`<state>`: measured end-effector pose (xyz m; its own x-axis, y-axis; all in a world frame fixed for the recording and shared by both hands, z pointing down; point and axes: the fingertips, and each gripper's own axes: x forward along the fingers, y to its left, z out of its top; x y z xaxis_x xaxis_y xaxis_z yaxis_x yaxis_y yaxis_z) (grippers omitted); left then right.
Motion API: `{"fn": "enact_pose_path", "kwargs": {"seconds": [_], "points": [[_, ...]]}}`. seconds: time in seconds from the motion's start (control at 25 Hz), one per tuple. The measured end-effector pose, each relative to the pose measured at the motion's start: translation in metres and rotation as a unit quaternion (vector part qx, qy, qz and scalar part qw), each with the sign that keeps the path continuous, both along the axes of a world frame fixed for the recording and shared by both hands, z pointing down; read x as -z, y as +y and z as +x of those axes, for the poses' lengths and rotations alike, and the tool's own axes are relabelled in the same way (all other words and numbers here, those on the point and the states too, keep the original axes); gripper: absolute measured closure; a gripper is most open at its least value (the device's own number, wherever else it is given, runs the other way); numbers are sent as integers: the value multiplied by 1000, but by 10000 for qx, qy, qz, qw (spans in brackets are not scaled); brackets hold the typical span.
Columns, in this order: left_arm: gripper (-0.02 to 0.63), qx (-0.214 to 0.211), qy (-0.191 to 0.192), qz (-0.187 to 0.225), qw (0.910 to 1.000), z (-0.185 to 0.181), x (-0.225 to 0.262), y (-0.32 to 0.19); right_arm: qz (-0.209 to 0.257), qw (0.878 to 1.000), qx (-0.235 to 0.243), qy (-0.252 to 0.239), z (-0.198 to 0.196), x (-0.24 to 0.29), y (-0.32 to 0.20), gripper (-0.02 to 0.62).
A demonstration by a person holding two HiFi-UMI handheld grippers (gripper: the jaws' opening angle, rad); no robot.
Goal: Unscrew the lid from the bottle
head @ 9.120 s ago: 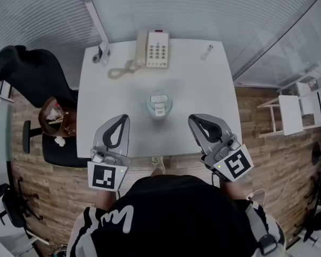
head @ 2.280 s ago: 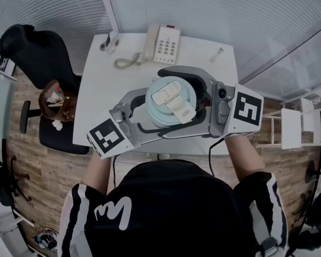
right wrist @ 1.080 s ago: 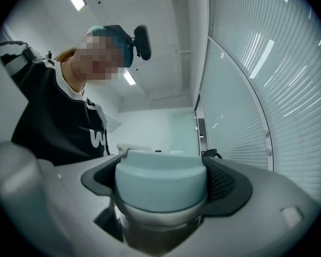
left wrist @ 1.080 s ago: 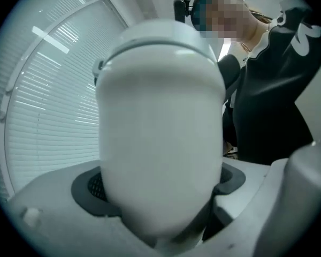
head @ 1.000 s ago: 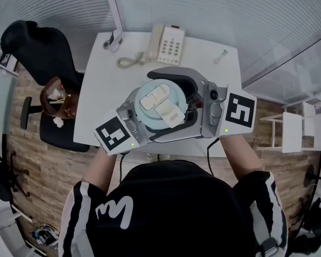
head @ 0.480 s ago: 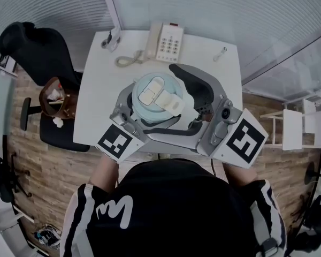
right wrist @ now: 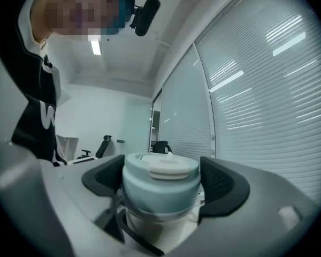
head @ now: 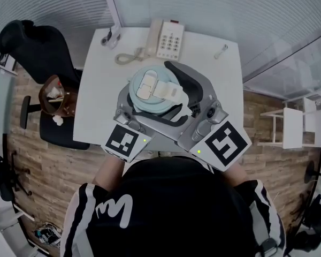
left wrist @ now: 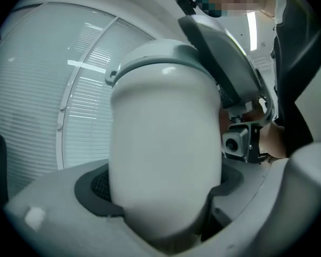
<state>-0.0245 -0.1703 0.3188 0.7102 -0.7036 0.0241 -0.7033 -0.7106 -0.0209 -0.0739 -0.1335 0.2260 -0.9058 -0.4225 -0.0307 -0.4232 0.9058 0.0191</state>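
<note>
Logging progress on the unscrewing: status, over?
Left gripper clamped on bottle. Right gripper jaws just closing on lid. Lid still on. Nothing blocking.

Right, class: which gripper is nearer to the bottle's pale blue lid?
Right. The right gripper has its jaws, which have just been closing, against the two sides of the lid. The left gripper is lower down, clamped round the white body of the bottle.

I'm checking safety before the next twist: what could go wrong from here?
1. The left tool holds the bottle up over the table; if its grip slips under the twist, the bottle could drop.
2. The right tool, jaws just closing, flanks the lid; turning before its pads bite would likely skid.
</note>
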Motion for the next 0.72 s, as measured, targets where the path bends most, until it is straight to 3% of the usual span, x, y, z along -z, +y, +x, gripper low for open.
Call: {"fn": "enact_pose_path", "kwargs": {"seconds": [0.24, 0.36, 0.52, 0.72], "points": [[140, -938, -190, -54, 9954, 10, -1, 20, -87, 9947, 1027, 0, 4, -1, 17, 158], [138, -1619, -150, -48, 9867, 15, 5, 37, -5, 9820, 1884, 110, 5, 1, 32, 158], [138, -2323, 144, -191, 9724, 29, 16, 59, 11, 9517, 3065, 156, 16, 10, 49, 156], [138, -2964, 71, -152, 9549, 39, 21, 77, 228, 8948, 4458, 85, 26, 20, 68, 156]]}}
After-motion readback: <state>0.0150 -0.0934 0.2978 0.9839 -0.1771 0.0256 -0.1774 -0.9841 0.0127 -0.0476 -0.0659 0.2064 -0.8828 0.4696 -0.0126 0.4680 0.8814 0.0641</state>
